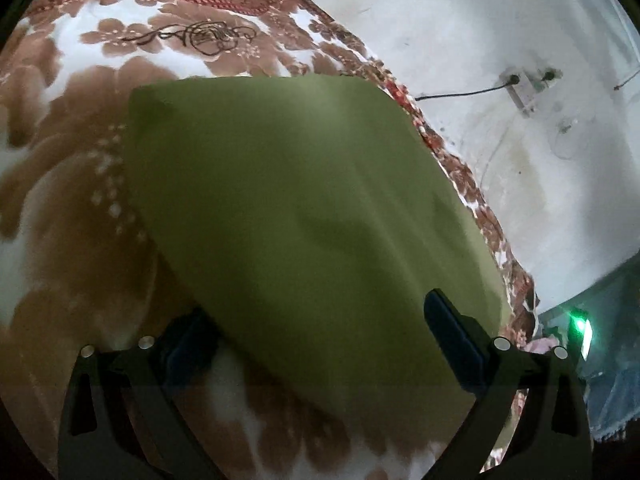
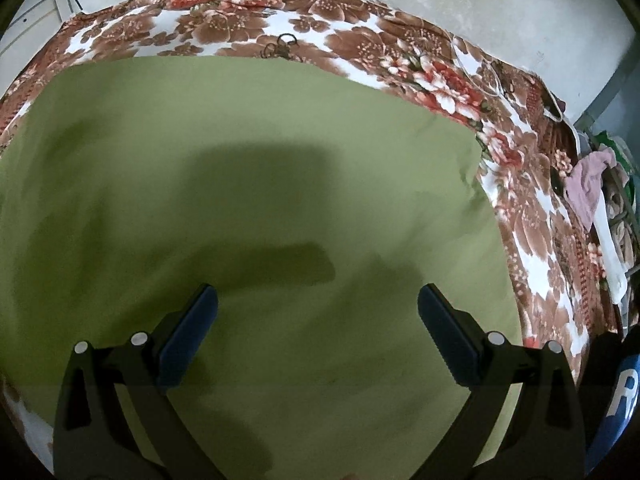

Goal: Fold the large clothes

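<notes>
Both tools are spread wide, gripping nothing: the left tool (image 1: 320, 344) hangs over the near corner of the green cloth (image 1: 304, 208), the right tool (image 2: 318, 336) over its middle. That cloth lies flat on a flowered blanket (image 2: 532, 216), the wall (image 1: 500, 32) toward two o'clock.

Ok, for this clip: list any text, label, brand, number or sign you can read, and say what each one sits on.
"R": large white letter on a dark blue object at the lower right edge of the right wrist view; cut off by the frame, so any further letters are unseen.
Dark scrolled motif on the floral blanket: possibly script, not readable.
Green cloth: no text visible.
</notes>
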{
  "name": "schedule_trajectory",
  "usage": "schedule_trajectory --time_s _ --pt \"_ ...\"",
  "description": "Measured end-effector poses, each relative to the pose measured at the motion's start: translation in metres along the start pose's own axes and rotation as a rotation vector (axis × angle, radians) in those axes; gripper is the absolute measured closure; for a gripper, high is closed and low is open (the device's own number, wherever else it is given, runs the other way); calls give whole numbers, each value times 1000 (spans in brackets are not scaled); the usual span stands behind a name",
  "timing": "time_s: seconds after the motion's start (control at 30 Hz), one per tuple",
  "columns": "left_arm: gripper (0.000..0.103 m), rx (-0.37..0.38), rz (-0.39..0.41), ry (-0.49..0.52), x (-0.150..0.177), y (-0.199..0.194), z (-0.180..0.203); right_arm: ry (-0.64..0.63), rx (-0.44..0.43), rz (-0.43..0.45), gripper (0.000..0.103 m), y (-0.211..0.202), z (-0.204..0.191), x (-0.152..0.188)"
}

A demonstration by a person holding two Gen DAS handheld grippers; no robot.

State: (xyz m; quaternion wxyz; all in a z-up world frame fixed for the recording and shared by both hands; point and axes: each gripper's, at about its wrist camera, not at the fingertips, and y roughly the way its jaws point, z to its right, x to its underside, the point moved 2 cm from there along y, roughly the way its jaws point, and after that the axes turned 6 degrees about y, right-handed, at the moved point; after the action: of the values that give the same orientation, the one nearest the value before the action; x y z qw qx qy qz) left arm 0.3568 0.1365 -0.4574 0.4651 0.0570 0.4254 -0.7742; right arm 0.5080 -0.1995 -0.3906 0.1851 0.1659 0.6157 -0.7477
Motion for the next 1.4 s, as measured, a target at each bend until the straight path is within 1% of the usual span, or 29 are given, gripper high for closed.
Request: schedule_trajectory --time_s 0.07,0.2,0.3,0.37,0.4,0.43,0.5,0.53,0.57,0.63,0.7,0.73,0.77,0.8,0.87,0.93,1.0,1.1,1.27,1.33,1.4 --pt "5 -3 8 -6 -8 8 -4 9 1 -7 5 1 0 1" --pt "5 -32 9 44 -26 28 -4 28 10 -17 5 2 -2 3" --pt "5 -50 2 77 -33 31 7 50 12 -27 5 4 -1 4" --pt "5 -22 10 117 -39 27 21 64 13 -34 5 5 -1 5" --pt "5 -29 10 148 -42 25 30 67 13 -37 5 6 -1 5" --pt "5 -33 11 155 -43 25 34 70 14 -38 5 6 -1 5" --pt "8 -42 11 126 -43 29 27 77 15 -43 5 7 -1 5" --pt "23 -67 -5 115 -41 34 21 82 15 -45 5 8 -2 5" --pt "33 -90 -20 110 -38 37 15 87 14 -47 5 8 -1 5" --pt "38 -81 -37 80 -35 40 3 86 14 -46 5 9 -2 6" --pt "42 -86 -50 103 -34 40 4 73 18 -39 5 10 -4 7" --pt "47 -86 -55 111 -35 41 5 64 21 -33 5 10 -5 7" --pt "56 -80 -55 111 -35 40 5 54 23 -26 5 9 -6 8" --pt "61 -67 -54 98 -36 39 4 46 24 -21 5 9 -7 8" --pt "83 -47 -60 85 -37 39 4 39 29 -17 5 8 -8 8" --pt "92 -40 -53 109 -42 35 15 42 34 -22 5 7 -9 7" --pt "96 -44 -34 143 -49 27 32 44 33 -31 5 4 -12 7" --pt "97 -49 -16 173 -61 16 54 14 70 -40 5 9 -20 7" --pt "98 -45 4 230 -79 2 99 47 81 -118 5 27 -22 7" --pt "98 -47 11 276 -85 -3 123 38 90 -143 5 32 -24 6" --pt "98 -34 20 322 -89 -9 151 30 88 -169 5 37 -24 5"
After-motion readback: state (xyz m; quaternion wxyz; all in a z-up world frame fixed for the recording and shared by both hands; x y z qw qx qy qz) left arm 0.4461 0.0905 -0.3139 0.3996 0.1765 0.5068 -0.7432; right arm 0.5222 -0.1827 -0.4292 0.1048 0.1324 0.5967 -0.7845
